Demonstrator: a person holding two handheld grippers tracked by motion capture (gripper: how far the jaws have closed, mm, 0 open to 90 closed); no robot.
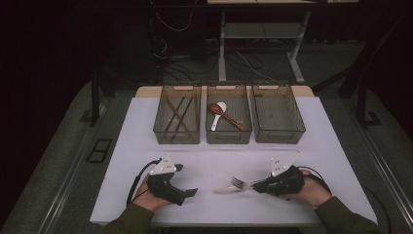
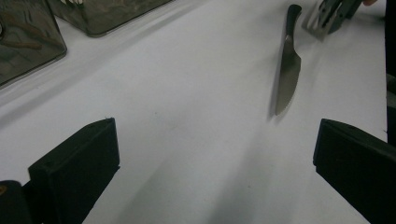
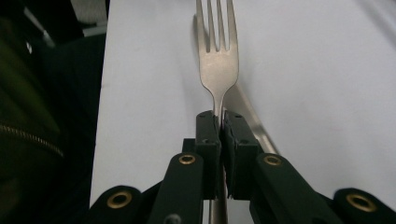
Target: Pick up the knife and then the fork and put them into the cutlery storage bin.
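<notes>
On the near side of the white table, in front of the three clear bins, the right gripper has a fork clamped between its jaws. The pads are pressed together on the neck of the fork just below the tines, with almost no gap showing between them, and the tines point away from the hand toward the middle of the table. A knife lies flat on the table just beside the fork, its blade partly under it as seen from the right gripper view.

The work looks like sorting cutlery into the bins: the left bin already holds chopsticks, the middle bin holds spoons, and the right bin looks empty. So the step in hand seems to be the pick-up of the fork, with the grip made and the lift not yet clearly begun. The next move probably calls for raising the fork clear of the knife without dragging it, then carrying it forward over the rim of the right bin before letting go.

The left gripper rests on the table well to the left of the fork, its jaws spread wide with nothing between them, facing the knife.
</notes>
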